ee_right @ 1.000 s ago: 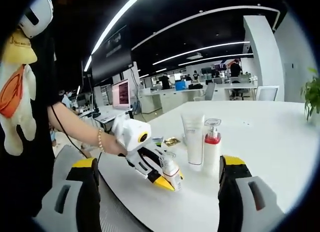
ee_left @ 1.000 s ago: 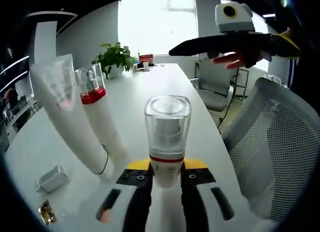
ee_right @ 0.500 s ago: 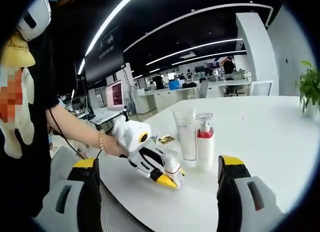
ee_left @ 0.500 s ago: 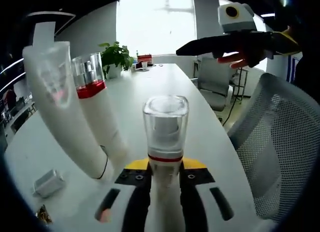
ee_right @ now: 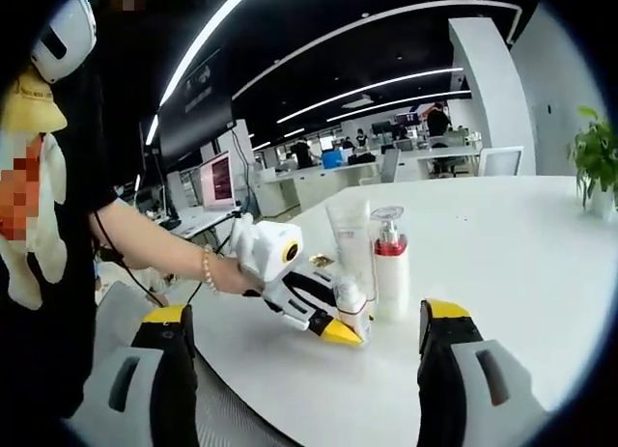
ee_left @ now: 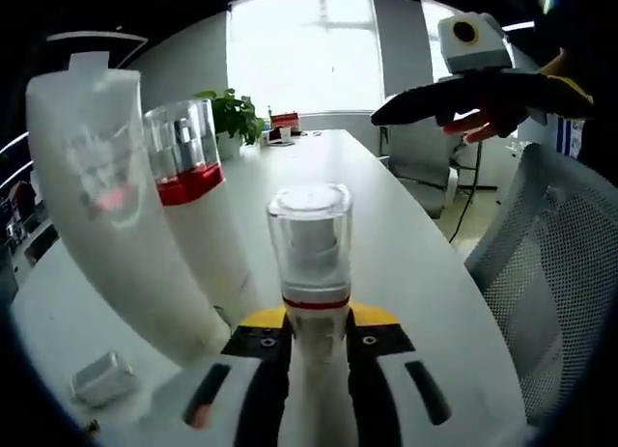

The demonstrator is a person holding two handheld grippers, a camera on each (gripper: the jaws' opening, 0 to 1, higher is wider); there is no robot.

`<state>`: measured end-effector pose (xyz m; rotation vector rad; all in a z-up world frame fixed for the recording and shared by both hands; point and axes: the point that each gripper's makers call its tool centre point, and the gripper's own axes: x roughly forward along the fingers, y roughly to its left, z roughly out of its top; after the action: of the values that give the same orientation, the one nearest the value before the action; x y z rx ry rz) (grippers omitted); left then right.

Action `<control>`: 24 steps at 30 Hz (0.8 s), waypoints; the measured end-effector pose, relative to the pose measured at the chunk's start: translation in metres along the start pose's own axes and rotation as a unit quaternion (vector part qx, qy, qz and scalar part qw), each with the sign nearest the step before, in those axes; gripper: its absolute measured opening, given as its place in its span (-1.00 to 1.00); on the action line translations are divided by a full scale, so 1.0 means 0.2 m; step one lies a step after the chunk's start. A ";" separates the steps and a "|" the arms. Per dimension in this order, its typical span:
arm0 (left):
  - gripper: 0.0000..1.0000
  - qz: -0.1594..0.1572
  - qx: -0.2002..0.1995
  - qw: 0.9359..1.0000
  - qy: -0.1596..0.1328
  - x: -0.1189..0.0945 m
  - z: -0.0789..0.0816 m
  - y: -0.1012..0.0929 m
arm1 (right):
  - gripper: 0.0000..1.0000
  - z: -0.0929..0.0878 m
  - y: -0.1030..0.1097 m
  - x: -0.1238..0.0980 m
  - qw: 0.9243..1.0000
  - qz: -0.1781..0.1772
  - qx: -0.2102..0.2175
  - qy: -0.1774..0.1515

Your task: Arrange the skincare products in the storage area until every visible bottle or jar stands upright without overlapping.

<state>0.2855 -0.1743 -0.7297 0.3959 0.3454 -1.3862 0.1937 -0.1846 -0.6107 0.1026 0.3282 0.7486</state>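
Observation:
My left gripper (ee_left: 309,333) is shut on a small white bottle (ee_left: 309,259) with a clear cap and a red band, held upright over the white table (ee_left: 406,244). Just to its left stand a white tube (ee_left: 106,225) and a pump bottle (ee_left: 198,210) with a red collar, close together. In the right gripper view the left gripper (ee_right: 340,331) holds the small bottle (ee_right: 350,300) right beside the tube (ee_right: 350,237) and the pump bottle (ee_right: 390,268). My right gripper (ee_right: 309,375) is open and empty, off the table's edge. It also hangs in the air as the right gripper (ee_left: 425,101) at the upper right.
A small foil packet (ee_left: 101,377) lies on the table beside the tube's base. A mesh office chair (ee_left: 570,273) stands at the table's right edge. A potted plant (ee_left: 232,114) sits at the far end. A person's forearm (ee_right: 154,249) reaches in from the left.
The left gripper has carried the small bottle closer to the tube and the pump bottle, which now loom larger. The right gripper has stayed open, off the table.

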 end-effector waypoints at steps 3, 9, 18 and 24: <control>-0.56 -0.001 0.008 1.000 0.003 0.01 0.01 0.03 | 0.90 -0.01 0.01 0.01 1.000 0.002 0.004 0.000; -0.56 -0.005 0.025 1.000 0.008 0.03 0.02 0.04 | 0.90 -0.03 0.02 0.02 1.000 0.003 0.008 0.004; -0.56 -0.006 0.032 0.999 0.006 0.11 0.08 0.03 | 0.89 -0.02 -0.01 0.01 1.000 -0.002 0.013 -0.001; -0.56 -0.004 0.032 0.999 0.008 0.11 0.08 0.03 | 0.89 -0.02 -0.01 0.01 1.000 -0.003 0.016 -0.002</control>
<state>0.2951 -0.1994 -0.7257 0.4583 0.3162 -1.4058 0.1951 -0.1855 -0.6164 0.1340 0.3359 0.7377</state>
